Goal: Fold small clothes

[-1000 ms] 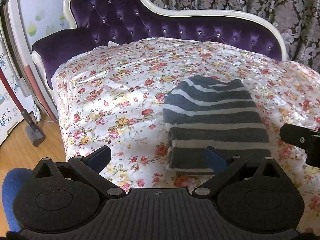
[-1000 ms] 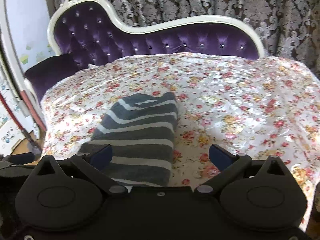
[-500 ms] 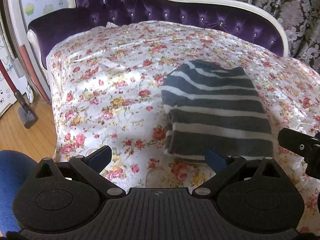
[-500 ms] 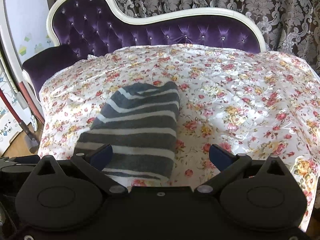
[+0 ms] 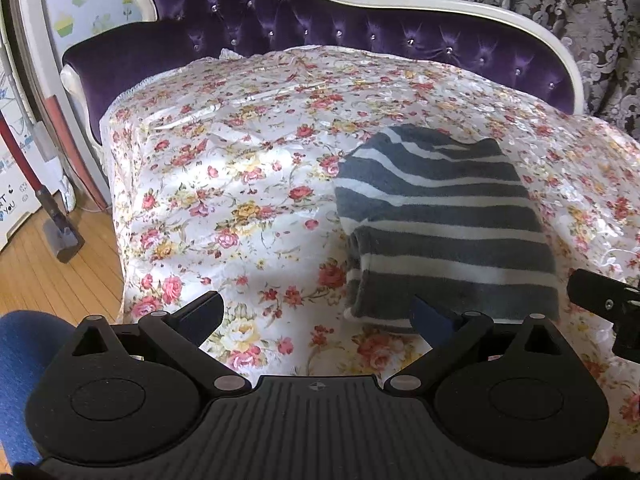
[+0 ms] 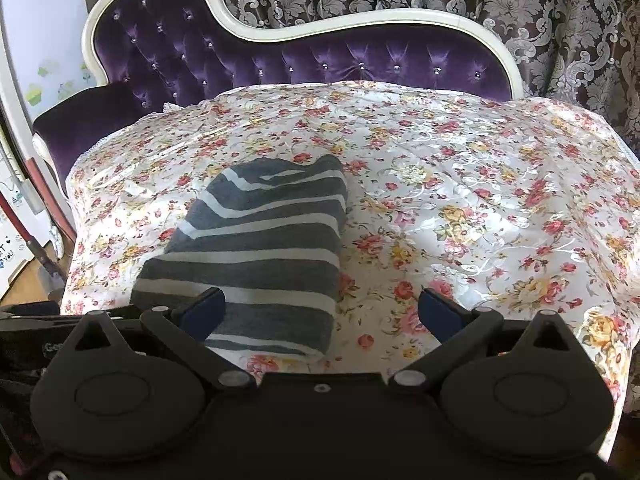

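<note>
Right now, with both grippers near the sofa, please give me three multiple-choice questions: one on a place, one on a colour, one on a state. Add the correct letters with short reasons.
1. Where does the striped garment lie?
A. on the floor
B. on the flowered cover
C. over the sofa back

2. Which colours has the garment?
A. grey with white stripes
B. red with yellow stripes
C. plain green

3. How are the two grippers?
A. both shut on the garment
B. one open, one shut
C. both open and holding nothing

Answers:
1 B, it rests flat on the flowered cover.
2 A, pale bands cross grey cloth.
3 C, the left gripper and right gripper show spread fingers with nothing between them.
</note>
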